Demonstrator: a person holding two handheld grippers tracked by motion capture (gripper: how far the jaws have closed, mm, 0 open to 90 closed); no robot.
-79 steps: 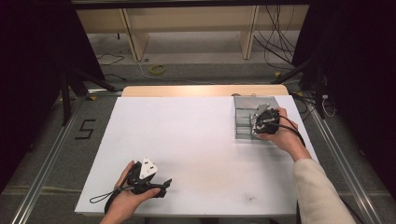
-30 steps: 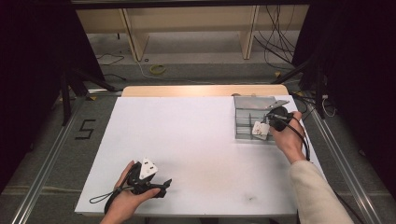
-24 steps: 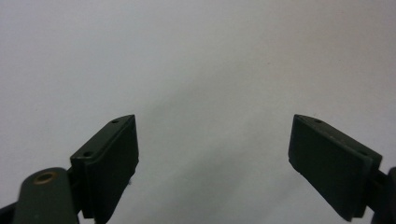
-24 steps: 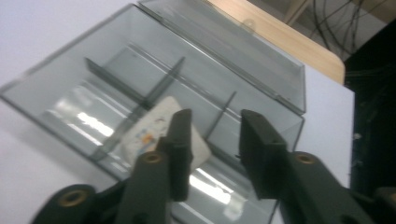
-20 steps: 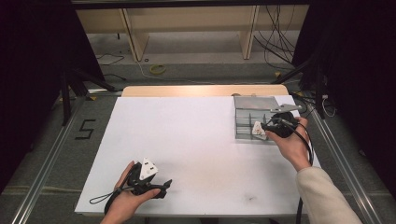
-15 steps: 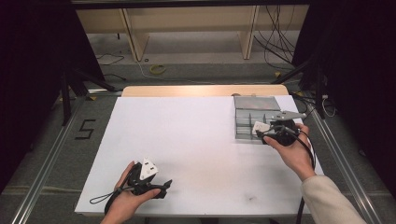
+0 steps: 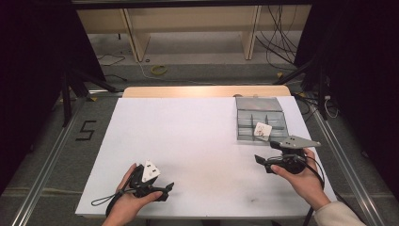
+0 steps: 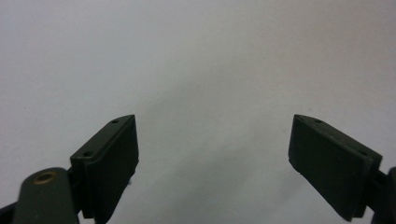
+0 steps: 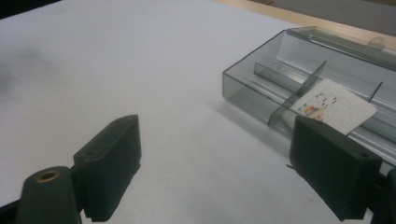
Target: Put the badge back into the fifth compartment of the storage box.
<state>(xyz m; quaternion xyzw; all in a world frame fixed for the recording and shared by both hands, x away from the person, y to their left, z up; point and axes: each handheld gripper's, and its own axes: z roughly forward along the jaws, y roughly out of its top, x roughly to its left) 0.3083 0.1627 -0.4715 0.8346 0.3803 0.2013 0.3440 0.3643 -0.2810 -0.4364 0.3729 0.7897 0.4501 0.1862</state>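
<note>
White sheeting covers the desk (image 7: pixel 197 141) in front of me, with a strip of bare wood along its far edge and a grey floor with loose cables beyond. My right gripper (image 7: pixel 259 160) hangs over the sheet just on my side of the compartment tray (image 7: pixel 244 117), near the right edge of the desk. Its jaws stand wide apart and have just been opening; between them I see only white sheet, and they touch nothing. In the right gripper view (image 9: pixel 215 172) the tray (image 9: pixel 243 88) lies just ahead and to the right of the jaws. My left gripper (image 7: pixel 164 188) rests low at the near left of the desk, cradled in my left hand (image 7: pixel 127 197). In the left gripper view (image 8: pixel 212 158) its jaws are spread wide as well, empty, with plain white surface between them.

That tray is a smoky, see-through plastic box with thin dividers, sitting at the far right of the desk. A small white card (image 7: pixel 262 130) with a few coloured marks lies in one of the compartments at its near edge, propped at a slant against a divider; in the right gripper view the card (image 9: pixel 336 109) shows its printed face upward.

A second ago my right gripper was over the tray with the card at its jaws. Now the card is left in the tray and my right hand (image 7: pixel 301 176) has drawn back towards me, off the tray. My left hand has kept its place
</note>
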